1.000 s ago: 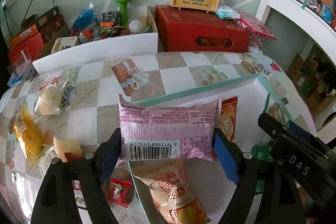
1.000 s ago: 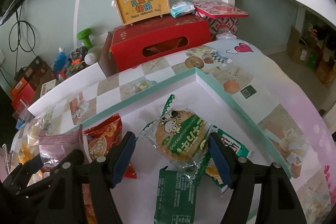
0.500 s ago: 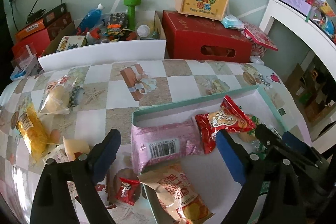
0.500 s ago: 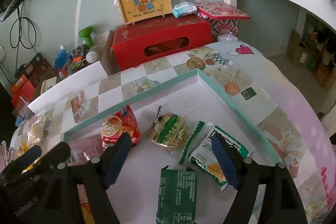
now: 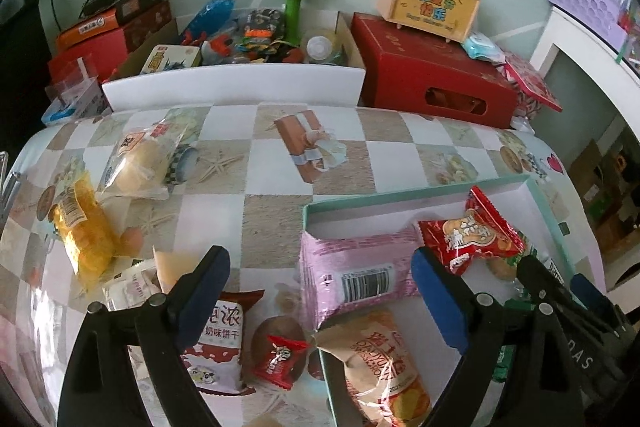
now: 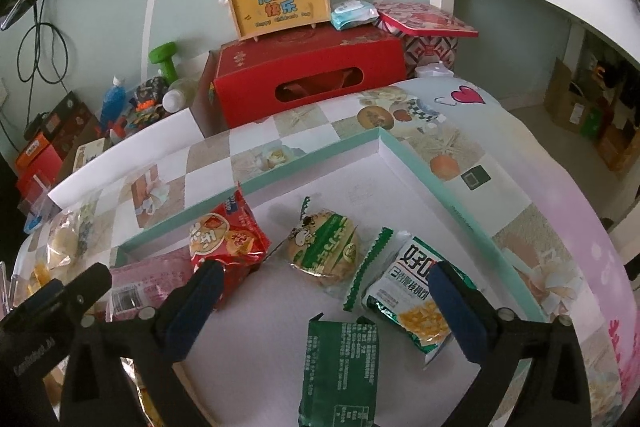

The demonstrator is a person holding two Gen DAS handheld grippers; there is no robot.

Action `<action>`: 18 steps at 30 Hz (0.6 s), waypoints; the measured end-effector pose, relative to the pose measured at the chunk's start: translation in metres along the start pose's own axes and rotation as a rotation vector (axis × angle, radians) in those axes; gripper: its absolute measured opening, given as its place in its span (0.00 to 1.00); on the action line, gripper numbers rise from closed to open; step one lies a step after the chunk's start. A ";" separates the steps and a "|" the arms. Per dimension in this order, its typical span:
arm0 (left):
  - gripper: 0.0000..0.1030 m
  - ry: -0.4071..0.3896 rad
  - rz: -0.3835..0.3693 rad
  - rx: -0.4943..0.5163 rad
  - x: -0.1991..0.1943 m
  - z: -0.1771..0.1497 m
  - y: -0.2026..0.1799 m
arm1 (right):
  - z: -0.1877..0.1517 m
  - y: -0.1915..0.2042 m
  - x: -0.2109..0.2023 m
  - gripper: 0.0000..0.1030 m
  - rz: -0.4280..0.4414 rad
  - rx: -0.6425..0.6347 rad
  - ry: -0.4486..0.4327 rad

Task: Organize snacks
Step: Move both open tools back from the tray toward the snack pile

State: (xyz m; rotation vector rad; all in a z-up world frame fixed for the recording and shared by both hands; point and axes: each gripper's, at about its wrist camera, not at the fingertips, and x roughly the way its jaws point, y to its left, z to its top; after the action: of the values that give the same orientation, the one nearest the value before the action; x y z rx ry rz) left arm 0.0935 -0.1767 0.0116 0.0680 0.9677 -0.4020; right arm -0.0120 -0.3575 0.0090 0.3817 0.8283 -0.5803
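Note:
A shallow white box with a teal rim (image 5: 400,193) (image 6: 404,153) lies on the table and holds snacks. In it lie a pink packet (image 5: 356,275) (image 6: 148,283), a red packet (image 5: 472,237) (image 6: 226,239), a round green-wrapped cake (image 6: 324,247), a corn snack bag (image 6: 416,303), a dark green packet (image 6: 340,367) and a tan bag (image 5: 384,363). My left gripper (image 5: 320,299) is open and empty above the box's left edge. My right gripper (image 6: 324,303) is open and empty above the box's middle.
Loose snacks lie left of the box: a yellow bag (image 5: 80,231), a bread packet (image 5: 144,159), a brown-white biscuit pack (image 5: 218,335), a small red candy (image 5: 280,355). A red carton (image 5: 432,75) and a cluttered white bin (image 5: 236,83) stand behind.
My left gripper let go of the pink packet, which now lies in the box, and drew back left. My right gripper let go of the green-wrapped cake and drew back.

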 end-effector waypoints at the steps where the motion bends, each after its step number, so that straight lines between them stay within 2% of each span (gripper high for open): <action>1: 0.90 0.001 -0.003 -0.005 0.000 0.000 0.001 | 0.000 0.001 0.000 1.00 0.000 -0.002 0.001; 8: 0.90 -0.022 -0.001 -0.012 -0.004 0.003 0.010 | 0.001 0.006 -0.007 1.00 0.013 -0.008 -0.023; 18: 0.90 -0.035 0.050 -0.009 -0.009 0.005 0.021 | 0.001 0.011 -0.014 1.00 0.041 -0.010 -0.031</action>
State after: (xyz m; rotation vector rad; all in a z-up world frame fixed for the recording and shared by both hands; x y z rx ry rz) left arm 0.1002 -0.1552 0.0193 0.0761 0.9311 -0.3521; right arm -0.0123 -0.3443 0.0218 0.3785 0.7914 -0.5423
